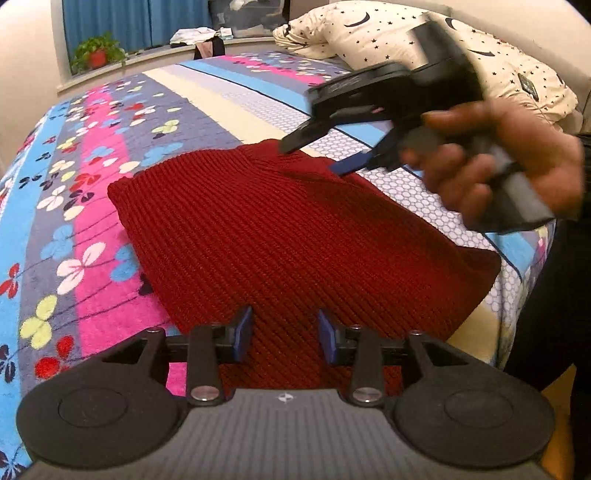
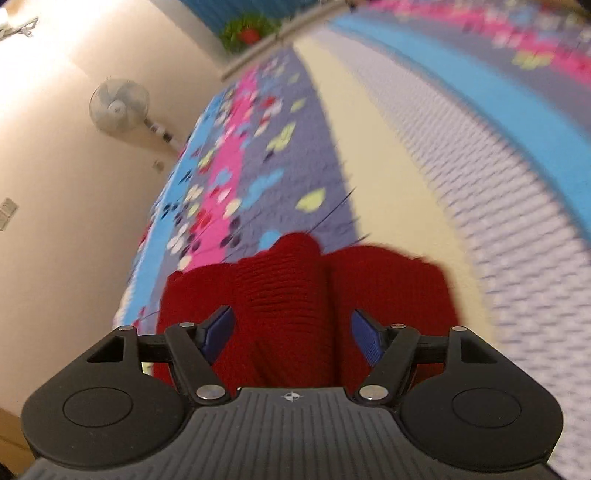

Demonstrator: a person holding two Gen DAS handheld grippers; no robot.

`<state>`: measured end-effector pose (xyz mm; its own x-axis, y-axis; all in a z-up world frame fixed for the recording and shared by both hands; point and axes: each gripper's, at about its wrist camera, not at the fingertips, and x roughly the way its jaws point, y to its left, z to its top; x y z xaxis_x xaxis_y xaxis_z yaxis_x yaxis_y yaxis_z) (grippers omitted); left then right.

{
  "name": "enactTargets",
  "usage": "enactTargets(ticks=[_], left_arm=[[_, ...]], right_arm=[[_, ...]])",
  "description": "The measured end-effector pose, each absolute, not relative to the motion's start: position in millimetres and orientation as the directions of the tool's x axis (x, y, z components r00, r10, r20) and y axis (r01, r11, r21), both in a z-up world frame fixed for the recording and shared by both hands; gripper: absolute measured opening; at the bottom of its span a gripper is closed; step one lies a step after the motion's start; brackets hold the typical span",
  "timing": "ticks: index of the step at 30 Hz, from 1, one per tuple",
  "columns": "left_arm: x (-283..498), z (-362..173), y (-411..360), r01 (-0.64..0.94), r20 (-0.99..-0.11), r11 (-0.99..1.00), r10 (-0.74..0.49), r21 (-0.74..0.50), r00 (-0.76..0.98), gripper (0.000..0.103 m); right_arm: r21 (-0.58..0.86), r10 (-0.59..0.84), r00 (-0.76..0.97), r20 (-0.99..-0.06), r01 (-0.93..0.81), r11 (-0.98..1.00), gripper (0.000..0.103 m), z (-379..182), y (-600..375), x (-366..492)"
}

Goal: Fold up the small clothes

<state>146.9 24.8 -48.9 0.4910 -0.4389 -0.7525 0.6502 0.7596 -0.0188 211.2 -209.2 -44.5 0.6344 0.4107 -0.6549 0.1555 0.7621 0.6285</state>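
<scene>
Left gripper [image 1: 285, 334] sitting low over the near edge of the red knit garment [image 1: 280, 236], blue pads [image 1: 242, 334] spread apart with nothing pinched, just ribbed fabric showing in the gap. Right gripper [image 2: 291, 334] also wide open in its own view, a raised hump of the same red knit [image 2: 295, 295] bunched between the fingers but not squeezed by either pad [image 2: 365, 338]. From the left wrist view, right gripper [image 1: 317, 157] hovering at the far corner of the garment, gripped in a hand [image 1: 506, 162], tips angled down right at the fabric; too blurry to call contact or not.

Garment spread mostly flat on the bed, diagonal across the flowery blanket [image 1: 74, 206], far corner a bit rumpled and lifted near the right tips. One side lying on the pink and purple flower stripes, other side over the cream and white honeycomb stripes.

Further out: star-and-moon pillow [image 1: 388, 40] at the head of the bed, potted plant [image 1: 96, 53] with a red pot on the windowsill, blue curtains [image 1: 107, 22] behind it, a pile of stuff on the sill. Right wrist view heavily motion-blurred, tilted, with a standing fan [image 2: 119, 105] against a cream wall [image 2: 55, 184].
</scene>
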Motion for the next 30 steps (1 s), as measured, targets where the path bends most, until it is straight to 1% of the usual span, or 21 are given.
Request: enactTargets(ticks=[1, 2, 3, 4, 5, 7, 8, 10, 11, 12, 13, 14, 16, 18, 21, 23, 24, 26, 27, 28, 30], left_arm=[[146, -48, 25, 0.653, -0.752, 0.757, -0.44, -0.018, 0.49, 0.042], [146, -48, 25, 0.656, -0.752, 0.755, -0.442, -0.018, 0.489, 0.042], [146, -48, 25, 0.657, -0.753, 0.753, -0.444, -0.019, 0.487, 0.042], [146, -47, 26, 0.659, -0.752, 0.752, -0.447, -0.021, 0.486, 0.042], [147, -47, 27, 0.662, -0.749, 0.749, -0.453, -0.026, 0.483, 0.042], [147, -44, 28, 0.667, -0.742, 0.744, -0.467, -0.036, 0.481, 0.042], [147, -44, 28, 0.669, -0.74, 0.742, -0.472, -0.04, 0.479, 0.042], [148, -44, 27, 0.672, -0.742, 0.738, -0.48, -0.054, 0.467, 0.042], [148, -44, 26, 0.674, -0.743, 0.737, -0.479, -0.051, 0.467, 0.042], [147, -44, 25, 0.676, -0.744, 0.736, -0.474, -0.041, 0.471, 0.042], [146, -44, 24, 0.677, -0.745, 0.735, -0.47, -0.035, 0.473, 0.042], [146, -44, 25, 0.676, -0.747, 0.736, -0.468, -0.034, 0.472, 0.042], [147, -43, 27, 0.67, -0.749, 0.742, -0.466, -0.041, 0.471, 0.042], [151, -40, 31, 0.661, -0.744, 0.747, -0.483, -0.075, 0.462, 0.042], [156, -34, 39, 0.639, -0.725, 0.759, -0.51, -0.127, 0.463, 0.042], [158, -28, 44, 0.626, -0.704, 0.765, -0.526, -0.148, 0.477, 0.042], [159, -25, 47, 0.619, -0.694, 0.768, -0.536, -0.164, 0.481, 0.042], [161, -23, 50, 0.601, -0.687, 0.777, -0.541, -0.187, 0.485, 0.042], [162, -25, 50, 0.593, -0.695, 0.783, -0.532, -0.186, 0.484, 0.042], [164, -29, 48, 0.587, -0.712, 0.79, -0.515, -0.177, 0.478, 0.042], [164, -38, 43, 0.579, -0.748, 0.804, -0.466, -0.135, 0.473, 0.042]], right_arm=[[0.614, 0.393, 0.626, -0.673, 0.177, 0.769, 0.065, -49, -208, 216], [0.599, 0.37, 0.627, -0.685, 0.196, 0.776, 0.039, -51, -206, 214], [0.598, 0.361, 0.636, -0.682, 0.2, 0.776, 0.027, -49, -205, 216], [0.602, 0.352, 0.663, -0.661, 0.188, 0.776, 0.02, -44, -204, 214], [0.597, 0.332, 0.699, -0.633, 0.168, 0.784, 0.016, -36, -202, 209], [0.569, 0.282, 0.763, -0.582, 0.134, 0.811, 0.015, -23, -198, 200], [0.551, 0.26, 0.762, -0.594, 0.149, 0.821, 0.015, -24, -198, 201], [0.478, 0.21, 0.688, -0.695, 0.224, 0.849, 0.015, -41, -198, 210], [0.446, 0.204, 0.649, -0.732, 0.231, 0.865, 0.017, -53, -197, 212], [0.433, 0.206, 0.648, -0.733, 0.211, 0.876, 0.017, -54, -196, 212], [0.425, 0.205, 0.655, -0.727, 0.195, 0.884, 0.019, -48, -196, 209], [0.41, 0.185, 0.666, -0.722, 0.196, 0.891, 0.027, -40, -196, 205], [0.361, 0.129, 0.709, -0.693, 0.187, 0.914, 0.035, -16, -199, 187], [0.377, 0.179, 0.732, -0.657, 0.113, 0.919, 0.035, 2, -201, 168], [0.414, 0.348, 0.693, -0.632, -0.078, 0.907, 0.035, 15, -197, 140], [0.37, 0.41, 0.624, -0.666, -0.202, 0.907, 0.035, 11, -183, 123], [0.317, 0.402, 0.573, -0.714, -0.248, 0.915, 0.035, 3, -175, 115], [0.159, 0.296, 0.517, -0.803, -0.292, 0.943, 0.035, -21, -162, 104], [0.084, 0.228, 0.511, -0.829, -0.289, 0.954, 0.036, -34, -160, 99], [0.1, 0.223, 0.501, -0.836, -0.261, 0.96, 0.043, -43, -166, 97], [0.204, 0.272, 0.506, -0.818, -0.187, 0.961, 0.043, -45, -180, 95]])
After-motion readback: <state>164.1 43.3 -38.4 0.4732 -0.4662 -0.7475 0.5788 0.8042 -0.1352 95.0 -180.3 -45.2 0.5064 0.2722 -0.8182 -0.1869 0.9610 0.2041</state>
